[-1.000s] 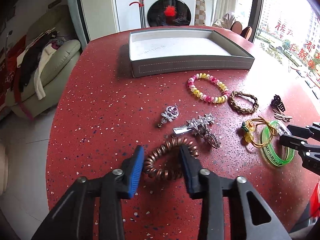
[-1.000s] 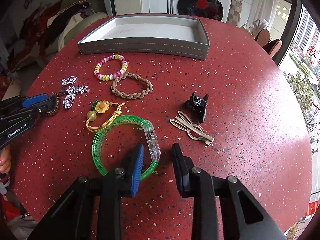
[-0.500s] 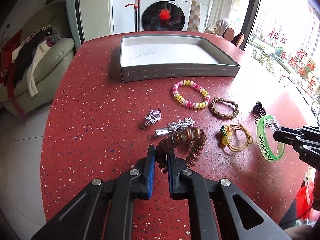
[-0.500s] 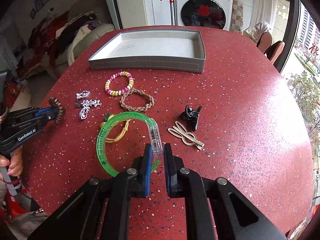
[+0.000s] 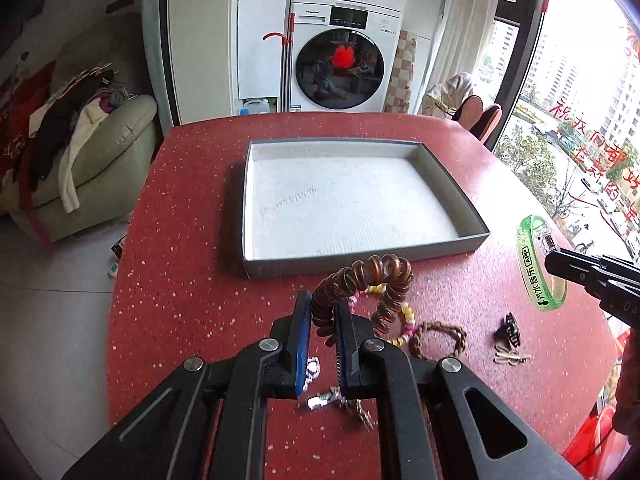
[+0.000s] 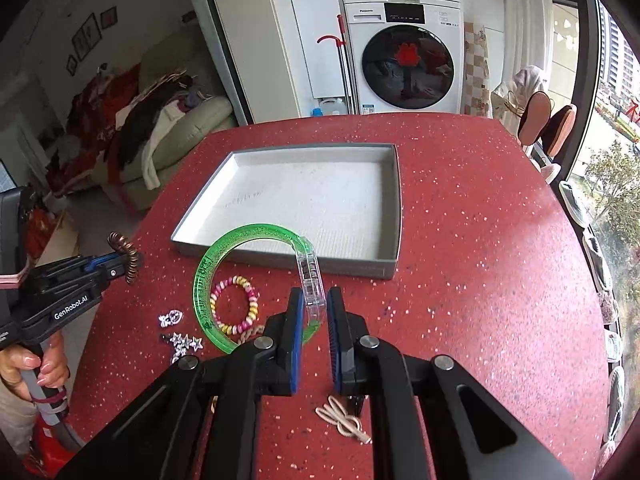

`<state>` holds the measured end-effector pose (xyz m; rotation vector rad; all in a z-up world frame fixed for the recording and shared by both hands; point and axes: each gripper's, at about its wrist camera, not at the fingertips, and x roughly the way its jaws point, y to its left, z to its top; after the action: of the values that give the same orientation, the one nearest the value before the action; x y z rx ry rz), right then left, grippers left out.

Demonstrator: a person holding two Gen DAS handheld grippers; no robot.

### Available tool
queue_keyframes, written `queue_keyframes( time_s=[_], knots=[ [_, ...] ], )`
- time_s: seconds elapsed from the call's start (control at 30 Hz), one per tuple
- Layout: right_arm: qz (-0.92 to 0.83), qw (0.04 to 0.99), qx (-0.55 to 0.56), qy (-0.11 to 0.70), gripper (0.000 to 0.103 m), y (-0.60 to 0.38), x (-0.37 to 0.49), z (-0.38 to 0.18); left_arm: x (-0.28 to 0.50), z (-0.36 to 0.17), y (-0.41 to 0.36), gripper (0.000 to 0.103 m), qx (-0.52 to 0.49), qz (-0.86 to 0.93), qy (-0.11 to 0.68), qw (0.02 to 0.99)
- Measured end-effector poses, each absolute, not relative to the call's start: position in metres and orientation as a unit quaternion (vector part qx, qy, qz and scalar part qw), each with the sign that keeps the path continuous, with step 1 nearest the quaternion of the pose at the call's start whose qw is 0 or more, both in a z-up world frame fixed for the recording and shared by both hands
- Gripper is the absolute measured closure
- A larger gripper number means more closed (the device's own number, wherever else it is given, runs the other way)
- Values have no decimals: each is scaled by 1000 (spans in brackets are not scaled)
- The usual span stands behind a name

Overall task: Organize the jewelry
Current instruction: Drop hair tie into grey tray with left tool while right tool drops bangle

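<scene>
a coiled copper-brown hair tie (image 5: 362, 280) is being pinched between the blue pads of the left gripper (image 5: 322, 320), with most of its loop arching up and to the right of the fingers, clear of the red speckled table (image 5: 180, 280). in the right wrist view the same coil (image 6: 127, 256) is being shown at the tip of the left gripper (image 6: 116, 266), which is being carried by a hand (image 6: 38, 364) at the left edge.

a green translucent bangle (image 6: 224, 276) is being gripped by the right gripper (image 6: 314, 312) at its clear plastic clasp section, the jaws being drawn narrow around that section; the ring is being held tilted above the table, near the front wall of the grey tray (image 6: 280, 258). in the left wrist view the bangle (image 5: 538, 268) is being seen at the right, beside the tip of the right gripper (image 5: 560, 266).

the tray (image 5: 360, 266) is being shown open, with a white lining. a pink and yellow bead bracelet (image 6: 234, 306), a braided brown bracelet (image 5: 440, 340), a black claw clip (image 5: 508, 330), a beige hair clip (image 6: 344, 420) and silver star clips (image 6: 182, 342) are being left lying on the table, in front of the tray.
</scene>
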<state>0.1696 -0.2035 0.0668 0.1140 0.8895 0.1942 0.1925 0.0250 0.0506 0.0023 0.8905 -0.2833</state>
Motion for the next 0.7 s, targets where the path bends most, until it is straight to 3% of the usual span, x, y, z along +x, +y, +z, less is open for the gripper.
queue_keyframes(
  time_s=[0.37,0.7],
  knots=[
    [84,881,80,458,90,-216,294,57,301,57,-6,73,6,-116,436,892],
    [56,862,85,497,90,-209,353,2,367,0,-28,73,14,-98,476,874]
  ],
)
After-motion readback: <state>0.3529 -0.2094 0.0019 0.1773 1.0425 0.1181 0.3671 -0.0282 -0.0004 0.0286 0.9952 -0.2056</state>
